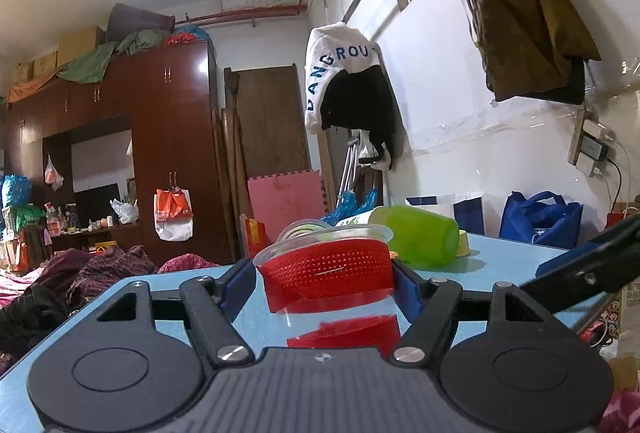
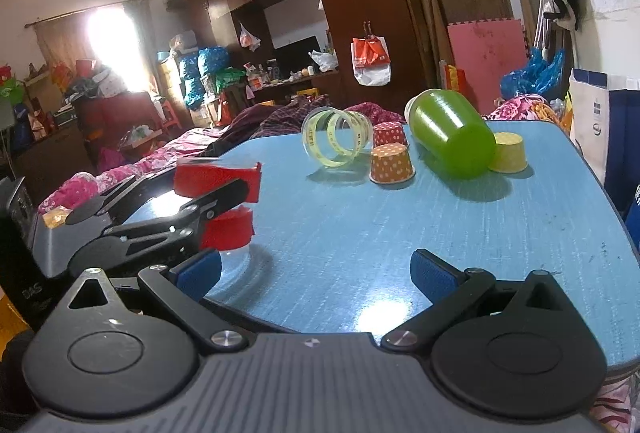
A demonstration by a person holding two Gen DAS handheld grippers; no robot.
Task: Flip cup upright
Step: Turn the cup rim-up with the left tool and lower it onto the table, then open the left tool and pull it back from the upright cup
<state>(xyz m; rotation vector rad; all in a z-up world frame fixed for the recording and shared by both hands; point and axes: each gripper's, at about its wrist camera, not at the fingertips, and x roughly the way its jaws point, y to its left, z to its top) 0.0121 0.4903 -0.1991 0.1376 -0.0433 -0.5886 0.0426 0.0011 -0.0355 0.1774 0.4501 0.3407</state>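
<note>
Left gripper: blue pads clamped on both sides of clear cup with red sleeve; rim uppermost, base toward table.
Cup position: near table edge on blue table; seen from right wrist view beside left gripper, clear base apparently at or just above surface; contact not confirmable.
Task status (judged): cup appears upright or nearly so; release and settle remaining.
Right gripper: jaws spread wide, holding nothing, hovering over near table edge, close to held cup.
Other items: green cup lying on side at far end; clear cup with yellow bands also on side; two polka-dot paper cups and yellow paper cup standing inverted beside them.
Risk 1: release with base off surface or tilted; thin, light cup likely to tip back over.
Risk 2: excess squeeze; soft clear wall may deform and spring sideways on opening.
Risk 3: proximity to table edge; slight nudge from retreating pads may push cup off.
Risk 4: right gripper near cup; careless sweep may knock it.
</note>
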